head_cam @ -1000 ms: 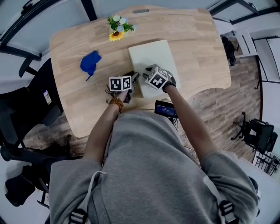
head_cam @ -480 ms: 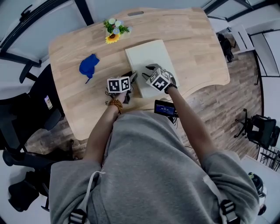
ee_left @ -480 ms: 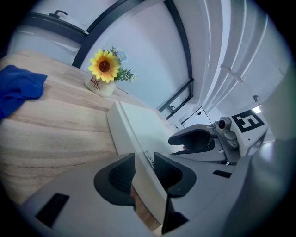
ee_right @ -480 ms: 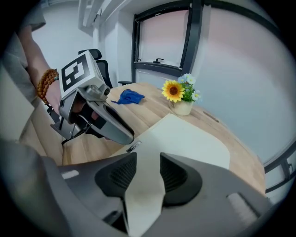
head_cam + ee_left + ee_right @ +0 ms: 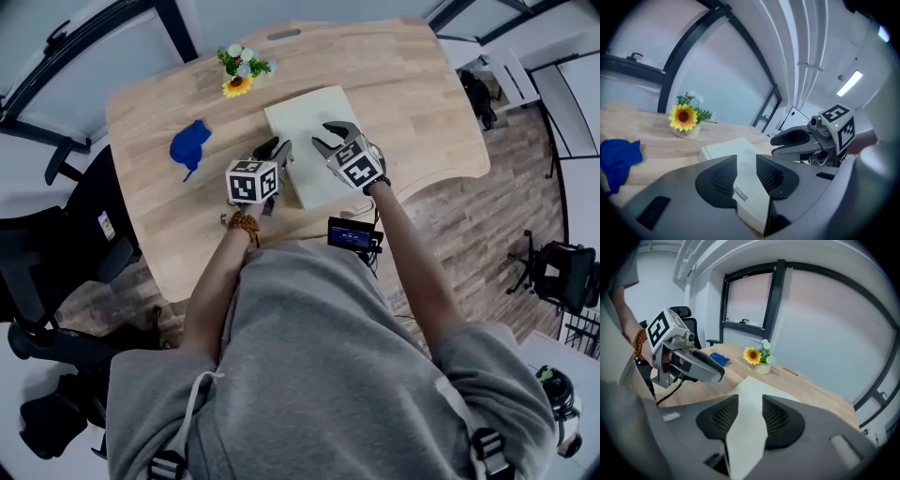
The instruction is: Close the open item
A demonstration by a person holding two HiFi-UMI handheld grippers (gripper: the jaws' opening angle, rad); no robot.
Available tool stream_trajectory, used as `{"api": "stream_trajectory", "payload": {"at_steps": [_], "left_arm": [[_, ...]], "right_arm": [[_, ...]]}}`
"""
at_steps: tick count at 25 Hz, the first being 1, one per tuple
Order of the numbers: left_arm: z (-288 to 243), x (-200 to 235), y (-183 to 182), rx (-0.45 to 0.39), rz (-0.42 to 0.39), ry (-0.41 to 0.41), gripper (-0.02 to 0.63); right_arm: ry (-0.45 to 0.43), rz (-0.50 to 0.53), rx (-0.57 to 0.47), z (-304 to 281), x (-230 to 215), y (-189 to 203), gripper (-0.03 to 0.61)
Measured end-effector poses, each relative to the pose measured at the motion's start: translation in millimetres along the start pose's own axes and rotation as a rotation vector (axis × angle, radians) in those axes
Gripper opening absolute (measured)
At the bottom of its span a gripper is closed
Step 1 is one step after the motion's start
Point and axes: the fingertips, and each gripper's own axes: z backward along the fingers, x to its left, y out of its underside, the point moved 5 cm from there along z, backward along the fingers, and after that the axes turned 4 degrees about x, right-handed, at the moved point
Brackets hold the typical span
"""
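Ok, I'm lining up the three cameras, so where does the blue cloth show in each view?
Head view: the blue cloth lies in the upper left, on the wooden top.
Left gripper view: at the lower left edge, partly cut off.
Right gripper view: small, left of centre, in the distance.
Shared landmark: the sunflower pot, in all three views; the cloth lies to its left in each.

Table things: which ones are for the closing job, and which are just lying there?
For the job:
- flat white box, which already looks shut

Just lying about:
- sunflower pot
- blue cloth
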Motion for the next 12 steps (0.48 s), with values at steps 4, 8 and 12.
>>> {"api": "stream_trajectory", "payload": {"at_steps": [4, 8, 12], "left_arm": [[19, -18, -40, -0.103, -0.089, -0.004, 0.123], [41, -43, -83, -0.214, -0.153, 0.009, 0.123], [59, -74, -121, -0.318, -0.216, 0.034, 0.123]], "right_arm": [[0.059, -0.056, -0.119, 33, -14, -27, 0.168], [0.11, -0.085, -0.241, 70, -21, -56, 0.169], [0.122, -0.106, -0.348, 99, -20, -81, 0.168]]}}
